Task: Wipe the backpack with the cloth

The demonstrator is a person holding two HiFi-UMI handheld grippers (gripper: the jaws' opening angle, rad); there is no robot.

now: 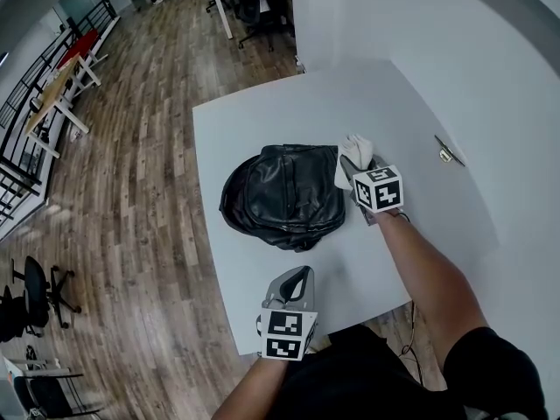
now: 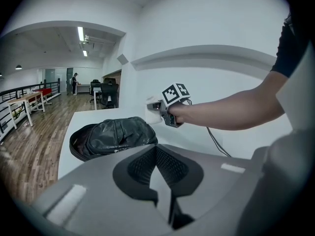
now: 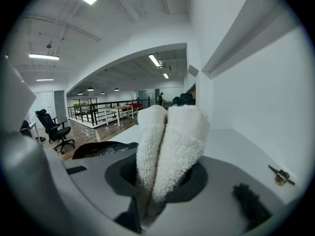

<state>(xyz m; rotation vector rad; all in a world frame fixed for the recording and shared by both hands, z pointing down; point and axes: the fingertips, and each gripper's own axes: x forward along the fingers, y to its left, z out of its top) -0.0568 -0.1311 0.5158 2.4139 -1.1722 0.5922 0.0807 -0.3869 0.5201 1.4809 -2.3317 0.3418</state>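
Observation:
A black leather backpack (image 1: 284,195) lies flat in the middle of the white table (image 1: 262,121); it also shows in the left gripper view (image 2: 110,134) and low in the right gripper view (image 3: 98,149). My right gripper (image 1: 357,171) hovers just off the backpack's right edge, shut on a folded white cloth (image 1: 352,154) that sticks up between its jaws (image 3: 172,136). My left gripper (image 1: 296,280) stays near the table's front edge, short of the backpack, jaws together and holding nothing (image 2: 156,149). From there the right gripper (image 2: 156,106) with the cloth (image 2: 150,116) appears beyond the backpack.
A small metal fitting (image 1: 448,153) lies on the table far right, near the white wall (image 3: 280,176). The table's left edge drops to a wooden floor (image 1: 131,191). An office chair (image 1: 39,291) stands far left, and a thin cable (image 2: 216,141) hangs under my right forearm.

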